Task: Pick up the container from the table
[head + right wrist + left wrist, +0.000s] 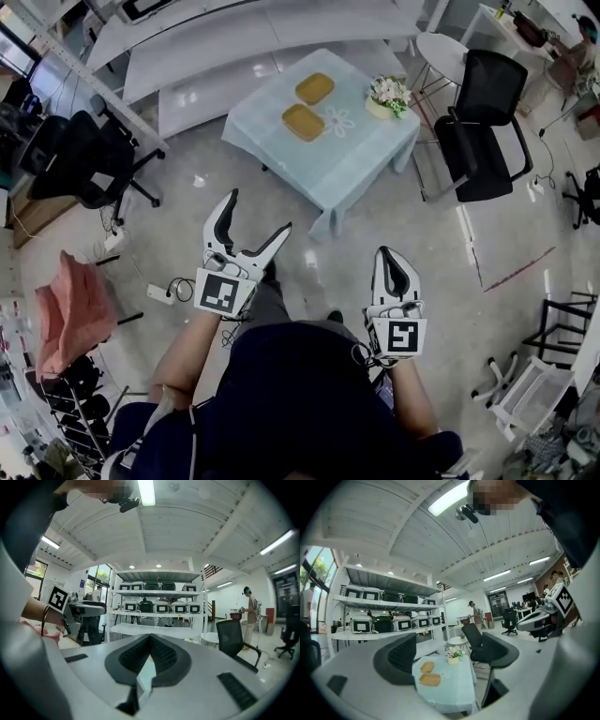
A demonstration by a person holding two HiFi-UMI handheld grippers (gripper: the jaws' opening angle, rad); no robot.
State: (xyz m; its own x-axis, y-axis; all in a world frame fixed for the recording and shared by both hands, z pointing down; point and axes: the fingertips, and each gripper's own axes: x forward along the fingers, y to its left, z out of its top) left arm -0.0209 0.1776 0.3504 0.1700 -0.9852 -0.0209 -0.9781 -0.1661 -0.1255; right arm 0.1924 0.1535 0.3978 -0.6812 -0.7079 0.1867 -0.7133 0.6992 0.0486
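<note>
A: Where's the container relative to you?
B: I'm standing back from the light-blue cloth-covered worktop (361,164). It's lying straight ahead and well apart, with floor between. It's carrying two shallow tan rounded-rectangle trays just beside each other: the nearer tan container (303,122) and the farther tan container (315,88). I can't tell which one the task means, so I'm assuming the nearer.
A: Tools?
B: I'm holding the left tool (261,211) with its jaws spread wide and nothing in them. The right tool (386,253) is showing its jaws pressed together, with nothing between.
A: Which hand is going?
B: Left, I'm judging. It's sitting nearer the containers and is already spread. The nearer container's long axis is looking like it runs jaw to jaw, so I'm expecting to turn the wrist or take a rim.
A: Are the views agreeing?
B: The left gripper view is framing both containers between its jaws, with the white pot of flowers (453,654) behind them. The right gripper view is pointing at white shelving (157,606) stacked with boxy appliances, and there's no worktop in it. Only the head view is showing the floor I'm needing to cross first.
</note>
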